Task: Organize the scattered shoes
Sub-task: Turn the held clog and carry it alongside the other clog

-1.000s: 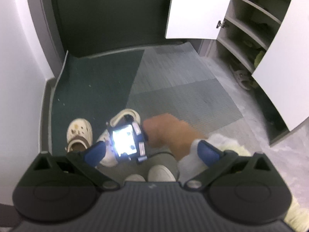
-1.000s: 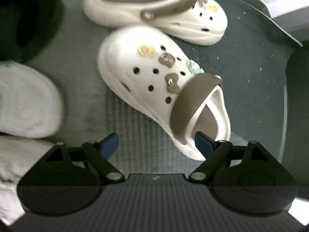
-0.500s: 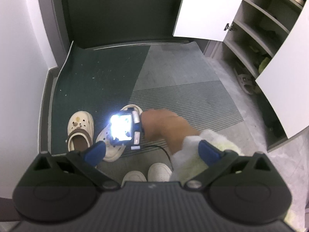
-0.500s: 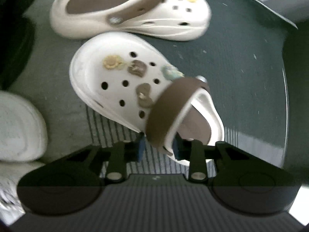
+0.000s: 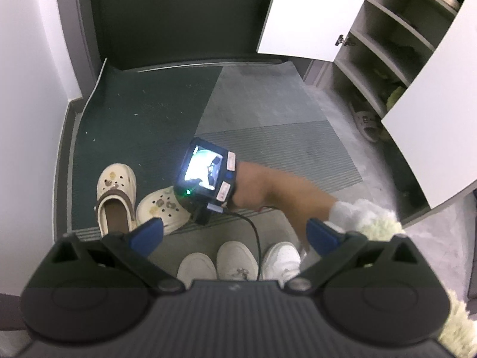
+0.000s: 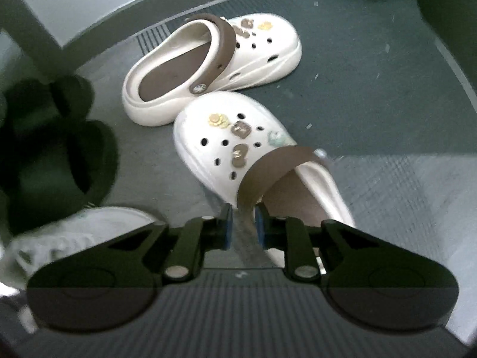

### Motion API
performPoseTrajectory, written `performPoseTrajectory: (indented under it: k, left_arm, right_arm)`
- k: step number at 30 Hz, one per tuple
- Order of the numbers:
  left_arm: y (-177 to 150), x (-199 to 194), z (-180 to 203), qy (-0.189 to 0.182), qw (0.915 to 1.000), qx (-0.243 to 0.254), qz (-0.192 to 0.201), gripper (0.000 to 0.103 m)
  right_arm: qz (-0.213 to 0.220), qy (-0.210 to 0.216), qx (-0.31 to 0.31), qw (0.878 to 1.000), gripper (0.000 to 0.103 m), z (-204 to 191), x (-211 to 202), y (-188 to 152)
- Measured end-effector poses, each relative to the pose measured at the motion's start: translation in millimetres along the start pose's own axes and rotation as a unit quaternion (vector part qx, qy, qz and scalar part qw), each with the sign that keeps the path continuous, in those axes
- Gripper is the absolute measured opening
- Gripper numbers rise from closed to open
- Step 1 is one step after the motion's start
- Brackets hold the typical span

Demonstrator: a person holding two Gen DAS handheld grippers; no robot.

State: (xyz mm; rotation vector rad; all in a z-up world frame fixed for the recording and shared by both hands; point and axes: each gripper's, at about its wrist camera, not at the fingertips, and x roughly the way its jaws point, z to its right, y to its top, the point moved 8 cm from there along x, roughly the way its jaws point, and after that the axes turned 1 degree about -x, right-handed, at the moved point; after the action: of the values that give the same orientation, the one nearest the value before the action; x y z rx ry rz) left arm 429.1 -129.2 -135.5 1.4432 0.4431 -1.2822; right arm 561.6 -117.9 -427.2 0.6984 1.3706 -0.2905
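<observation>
Two cream clogs with brown straps and charms lie on the dark green mat. My right gripper (image 6: 243, 223) is shut on the brown strap of the nearer clog (image 6: 226, 146) and holds it tilted. The second clog (image 6: 214, 65) lies just behind it. In the left wrist view both clogs show at lower left: the far clog (image 5: 115, 197) and the held clog (image 5: 162, 208), partly hidden by the right gripper's body (image 5: 208, 173). My left gripper (image 5: 235, 234) is open and empty, high above the floor.
An open shoe cabinet (image 5: 396, 41) with shelves and white doors stands at the right, with a grey sandal (image 5: 365, 120) at its foot. White shoes (image 5: 238, 261) are below my left gripper. A white shoe (image 6: 74, 232) and dark slippers (image 6: 53, 149) lie left of the clogs.
My right gripper closed on the nearer clog's strap and has raised and turned it. The left gripper has risen, showing more of the floor.
</observation>
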Motion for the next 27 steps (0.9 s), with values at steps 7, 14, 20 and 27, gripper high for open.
performPoseTrajectory:
  k: [7,14,20,27]
  left_arm:
    - [0,8,0,-0.004,0.9999,-0.006,-0.011,0.103]
    - [2,12,-2,0.007,0.9999,0.008,-0.001,0.103]
    - [4,18,-9,0.013,0.9998,-0.002,-0.012,0.103]
    - [3,10,-9,0.009,0.9999,0.002,-0.004,0.103]
  right_arm:
    - [-0.024,-0.036,-0.065,0.997,0.032,-14,17,-1]
    - [-0.057,-0.026,-0.079,0.995,0.040,-17,53,1]
    - [-0.076,-0.026,-0.098,0.992,0.047,-23,75,0]
    - [-0.064,-0.003,0.028,0.998,0.030,-9,57,-2]
